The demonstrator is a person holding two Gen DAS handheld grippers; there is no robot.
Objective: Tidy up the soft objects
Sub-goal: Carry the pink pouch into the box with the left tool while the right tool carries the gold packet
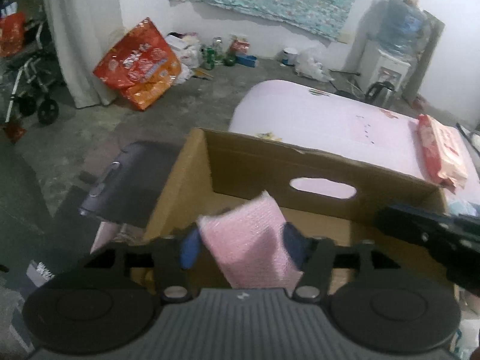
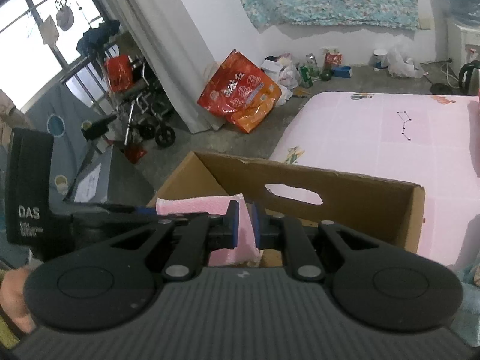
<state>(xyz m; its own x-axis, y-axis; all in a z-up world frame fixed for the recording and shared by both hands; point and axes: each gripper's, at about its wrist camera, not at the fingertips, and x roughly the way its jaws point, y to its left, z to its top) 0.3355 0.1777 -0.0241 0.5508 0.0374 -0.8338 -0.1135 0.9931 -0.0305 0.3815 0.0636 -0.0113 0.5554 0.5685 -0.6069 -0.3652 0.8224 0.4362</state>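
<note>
Hanging over cardboard box (image 2: 345, 207): pink foam sheet (image 2: 192, 205) pinched by right gripper (image 2: 245, 225); left gripper (image 1: 240, 244) wide, sheet between pads, long axis running lower-right to upper-left

pink foam sheet (image 1: 250, 240) upright above open cardboard box (image 1: 330, 165)

We look from two wrist cameras, each just behind its own fingers and tilted down into the open cardboard box (image 1: 324, 177) close below. From the left one we face the box with its handle hole, the pink table (image 1: 330, 114) and the far wall. The right one sits beside it; both share the box, the pink foam sheet (image 2: 192, 205) and the orange bag (image 2: 240, 90).
</note>
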